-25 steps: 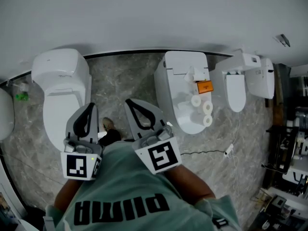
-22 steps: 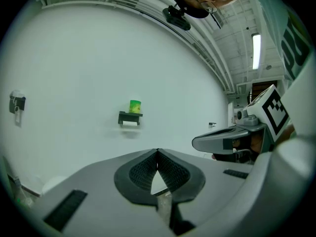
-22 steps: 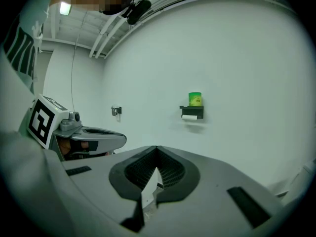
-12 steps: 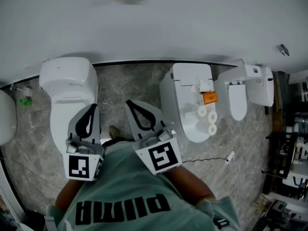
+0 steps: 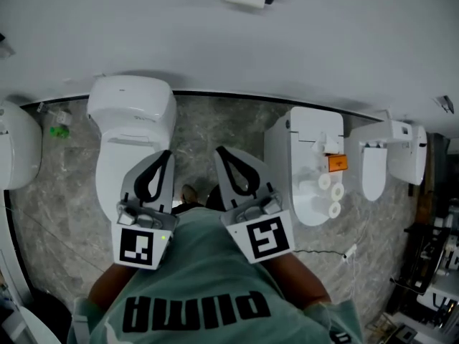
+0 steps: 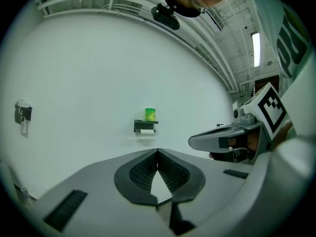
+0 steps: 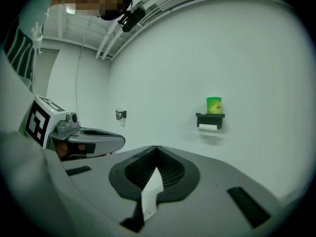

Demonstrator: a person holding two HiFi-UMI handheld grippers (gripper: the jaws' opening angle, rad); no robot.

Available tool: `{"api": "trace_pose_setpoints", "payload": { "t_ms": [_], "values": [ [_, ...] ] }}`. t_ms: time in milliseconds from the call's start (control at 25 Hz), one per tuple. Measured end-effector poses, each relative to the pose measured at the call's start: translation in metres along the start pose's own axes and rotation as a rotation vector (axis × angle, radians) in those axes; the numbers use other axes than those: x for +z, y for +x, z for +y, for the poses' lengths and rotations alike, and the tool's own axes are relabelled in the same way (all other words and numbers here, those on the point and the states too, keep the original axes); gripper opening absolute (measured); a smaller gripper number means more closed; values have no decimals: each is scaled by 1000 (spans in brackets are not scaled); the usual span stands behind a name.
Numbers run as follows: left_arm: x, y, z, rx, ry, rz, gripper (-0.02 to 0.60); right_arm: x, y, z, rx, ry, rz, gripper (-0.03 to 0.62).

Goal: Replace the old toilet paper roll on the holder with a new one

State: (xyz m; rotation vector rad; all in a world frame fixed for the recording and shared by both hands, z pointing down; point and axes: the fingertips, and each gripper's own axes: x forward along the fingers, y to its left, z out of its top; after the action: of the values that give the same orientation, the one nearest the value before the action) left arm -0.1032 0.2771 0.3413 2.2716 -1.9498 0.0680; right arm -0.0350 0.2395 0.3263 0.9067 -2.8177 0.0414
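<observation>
Jaws of left hand-held gripper [image 5: 165, 156] pressed together, nothing inside. Same for right hand-held gripper [image 5: 221, 153]: closed, empty. Both side by side, pointing at wall. Holder [image 7: 210, 117] with paper roll [image 7: 208, 127] far ahead of both, green can [image 7: 214, 104] on top. New rolls [image 5: 337, 190] on toilet [image 5: 312, 124], off to right of right hand-held gripper.

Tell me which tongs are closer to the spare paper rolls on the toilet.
Right. The right tongs sit left of the spare rolls in the head view; the left tongs are farther left, by the other toilet.
</observation>
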Motion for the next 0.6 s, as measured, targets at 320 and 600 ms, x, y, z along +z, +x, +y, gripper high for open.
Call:
{"api": "trace_pose_setpoints", "payload": {
  "t_ms": [320,600],
  "values": [
    [21,17,-3,-58,-5,-83,5,-3,20,-16,38,20,-16,3],
    [31,62,8,16,23,-50,5,6,53,-55,90,46,-40,3]
  ]
}}
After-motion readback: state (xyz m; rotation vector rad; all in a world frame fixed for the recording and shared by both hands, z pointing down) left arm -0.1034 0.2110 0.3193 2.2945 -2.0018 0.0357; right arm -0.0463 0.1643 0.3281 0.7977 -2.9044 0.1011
